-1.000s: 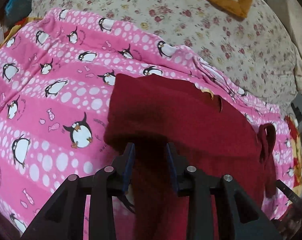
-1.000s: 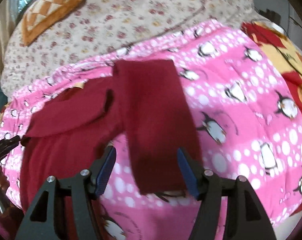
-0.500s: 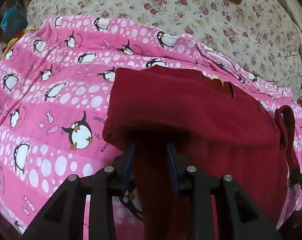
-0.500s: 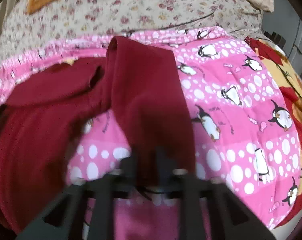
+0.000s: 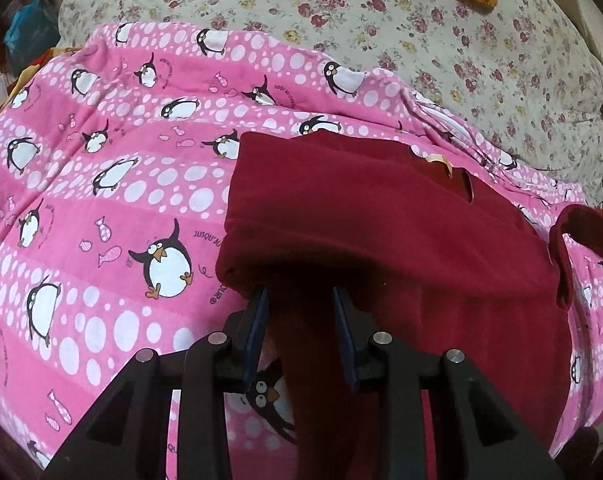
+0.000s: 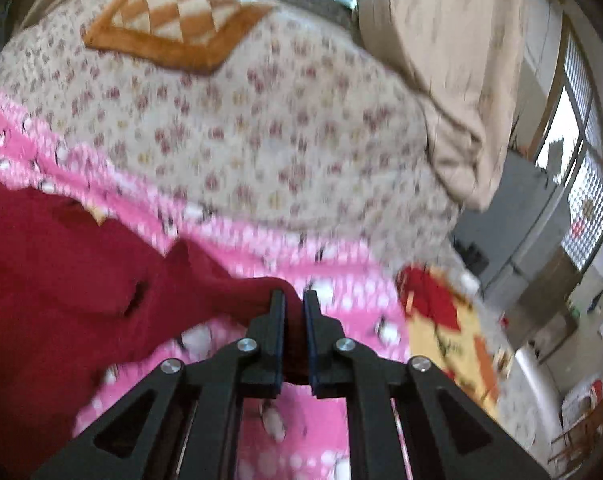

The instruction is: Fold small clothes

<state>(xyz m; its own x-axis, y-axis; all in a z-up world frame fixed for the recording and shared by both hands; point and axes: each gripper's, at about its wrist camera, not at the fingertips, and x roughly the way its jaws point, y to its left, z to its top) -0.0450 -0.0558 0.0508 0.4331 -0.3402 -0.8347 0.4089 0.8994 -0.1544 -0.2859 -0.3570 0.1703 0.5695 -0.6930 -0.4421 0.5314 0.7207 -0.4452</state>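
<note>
A dark red long-sleeved top (image 5: 381, 220) lies on a pink penguin-print blanket (image 5: 101, 200). My left gripper (image 5: 299, 300) is shut on a bunched strip of the red cloth, which hangs down between its blue pads and is lifted off the blanket. In the blurred right wrist view, my right gripper (image 6: 294, 300) is shut on the end of the top's sleeve (image 6: 221, 280), raised above the blanket (image 6: 321, 420). The sleeve stretches from the jaws leftward to the body of the top (image 6: 41, 280). A small tan label shows at the neck (image 5: 437, 160).
Behind the pink blanket lies a floral quilt (image 5: 421, 40) with an orange-bordered cushion (image 6: 173, 28) on it. A beige cloth (image 6: 453, 80) hangs at the right. A red and yellow blanket (image 6: 449, 320) lies at the bed's right edge, with a window (image 6: 581, 180) beyond.
My right gripper closed on the sleeve's end, then rose and tilted up, lifting the sleeve off the blanket. My left gripper kept its hold and barely moved.
</note>
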